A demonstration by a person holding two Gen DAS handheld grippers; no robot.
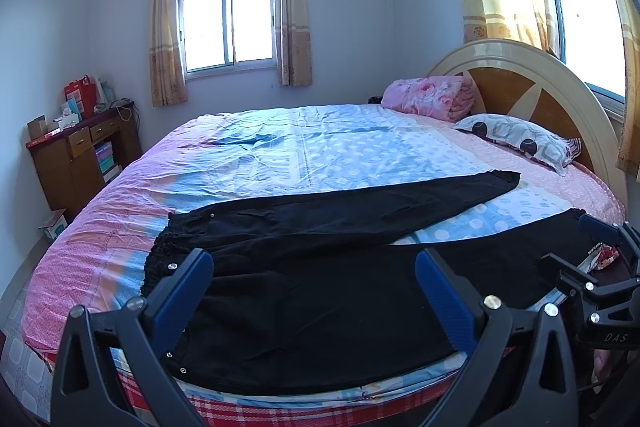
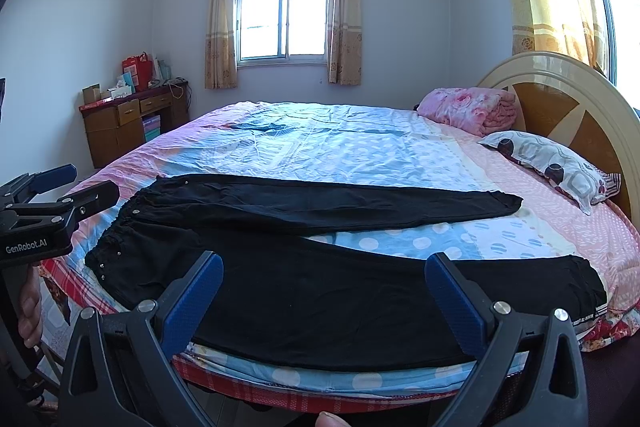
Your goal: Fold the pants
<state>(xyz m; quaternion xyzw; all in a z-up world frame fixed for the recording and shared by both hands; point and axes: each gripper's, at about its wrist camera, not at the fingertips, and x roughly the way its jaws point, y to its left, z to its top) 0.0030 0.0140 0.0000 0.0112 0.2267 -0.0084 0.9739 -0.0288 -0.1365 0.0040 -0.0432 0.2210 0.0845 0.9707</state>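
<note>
Black pants (image 2: 304,283) lie flat on the bed (image 2: 360,151), near edge hidden behind fingers, waistband left, legs running right; both grippers (image 1: 314,297) (image 2: 324,297) gape empty.

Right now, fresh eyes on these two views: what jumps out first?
The black pants dominate: spread flat across the near edge of the bed, legs splayed in a V toward the headboard, waistband to the left. Both claws hang open in front of them, the left claw and the right claw, neither touching cloth. Behind, a bright window glares on the far wall.
</note>
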